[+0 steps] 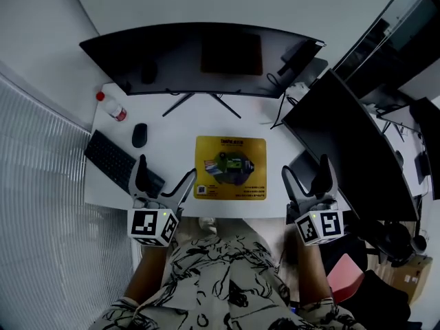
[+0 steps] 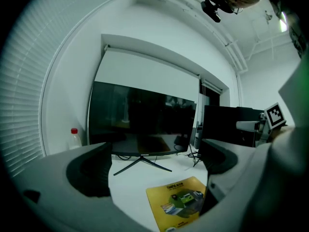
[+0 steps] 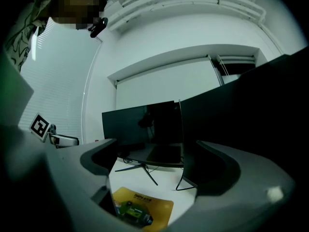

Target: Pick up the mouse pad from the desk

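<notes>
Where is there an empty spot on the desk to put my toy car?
Bare white desk lies between the black mouse and the yellow mouse pad, and between the pad and the monitor stand. The left side is crowded by the keyboard and bottle; cables clutter the back right.

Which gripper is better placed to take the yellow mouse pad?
Probably the left gripper: it is open, one jaw tip almost at the left edge of the mouse pad. The right gripper, open too, stands farther from it.
</notes>
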